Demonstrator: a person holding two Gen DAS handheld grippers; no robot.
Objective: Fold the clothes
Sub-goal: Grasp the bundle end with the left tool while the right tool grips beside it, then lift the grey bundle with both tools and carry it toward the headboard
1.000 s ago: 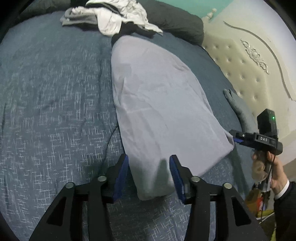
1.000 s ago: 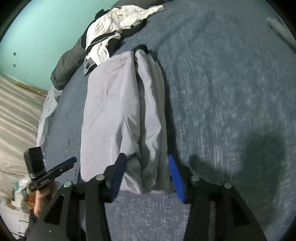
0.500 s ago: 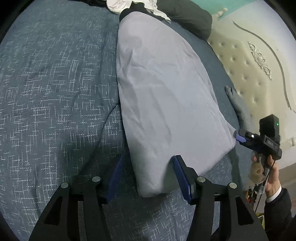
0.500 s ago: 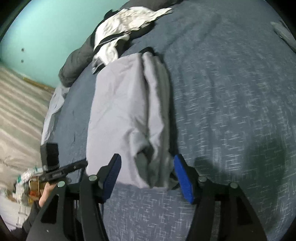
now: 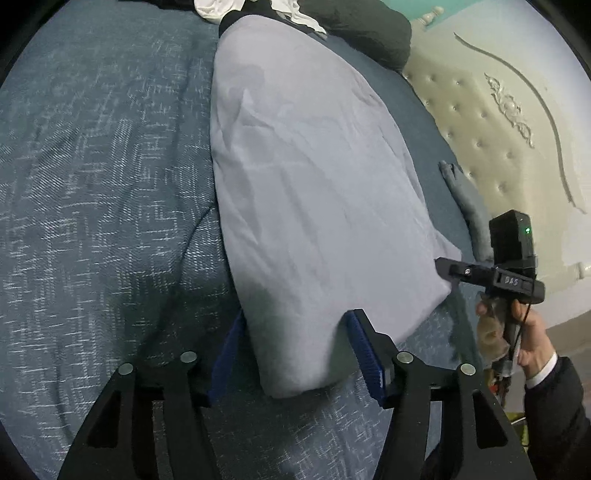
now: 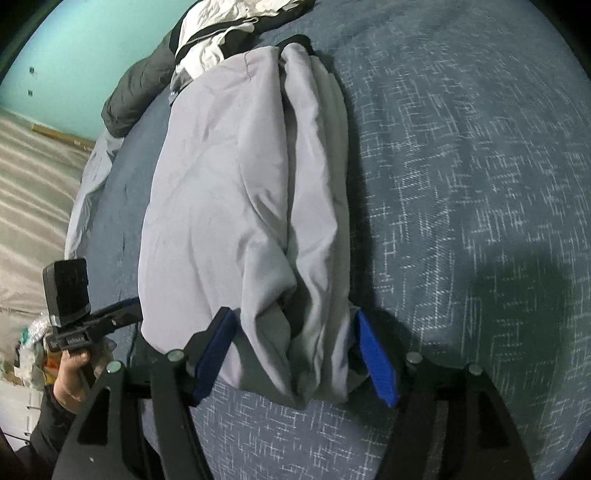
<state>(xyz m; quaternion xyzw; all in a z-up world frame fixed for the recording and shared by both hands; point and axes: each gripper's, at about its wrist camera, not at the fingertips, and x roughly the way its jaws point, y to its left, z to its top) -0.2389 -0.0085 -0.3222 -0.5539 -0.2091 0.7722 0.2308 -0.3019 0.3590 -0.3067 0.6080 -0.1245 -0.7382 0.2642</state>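
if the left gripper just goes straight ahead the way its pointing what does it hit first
The light grey garment: its near corner already lies between the open fingers of the left gripper, so it would run into that fabric at once. How high the fingers sit above the bed is unclear.

A home bedroom: a bed spread with a blue flecked cover [image 5: 103, 192] stands against a cream tufted headboard [image 5: 495, 122] with carved scrollwork, a turquoise wall [image 6: 85, 48] behind and loose clothes [image 6: 221, 33] heaped at its far edge.
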